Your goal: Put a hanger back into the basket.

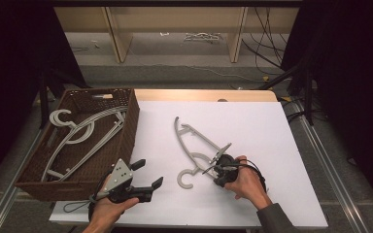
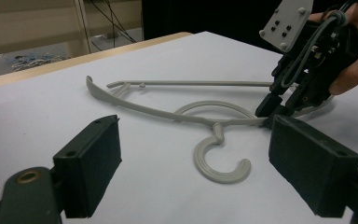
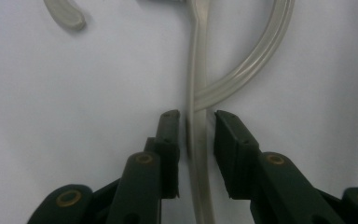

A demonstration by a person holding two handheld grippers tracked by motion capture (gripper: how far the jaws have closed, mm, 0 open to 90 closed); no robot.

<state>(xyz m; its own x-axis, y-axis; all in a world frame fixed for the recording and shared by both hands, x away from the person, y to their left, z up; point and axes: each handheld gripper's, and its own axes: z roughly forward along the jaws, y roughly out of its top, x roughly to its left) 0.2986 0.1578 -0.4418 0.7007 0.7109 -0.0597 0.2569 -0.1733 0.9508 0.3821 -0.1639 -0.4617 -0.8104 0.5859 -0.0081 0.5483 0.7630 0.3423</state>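
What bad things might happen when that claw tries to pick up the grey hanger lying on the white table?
1. The right claw straddles one thin arm of the hanger, with small gaps at the pads. If it shuts off-centre, the arm may slip out.
2. It grips well to one side, so the long hanger would probably tilt or swing when lifted.
3. The basket already holds other hangers; the hook might snag on them.

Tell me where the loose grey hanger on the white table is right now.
In the high view the grey hanger lies flat mid-table, right of the wicker basket, its hook toward the person; the right gripper straddles one arm of it.
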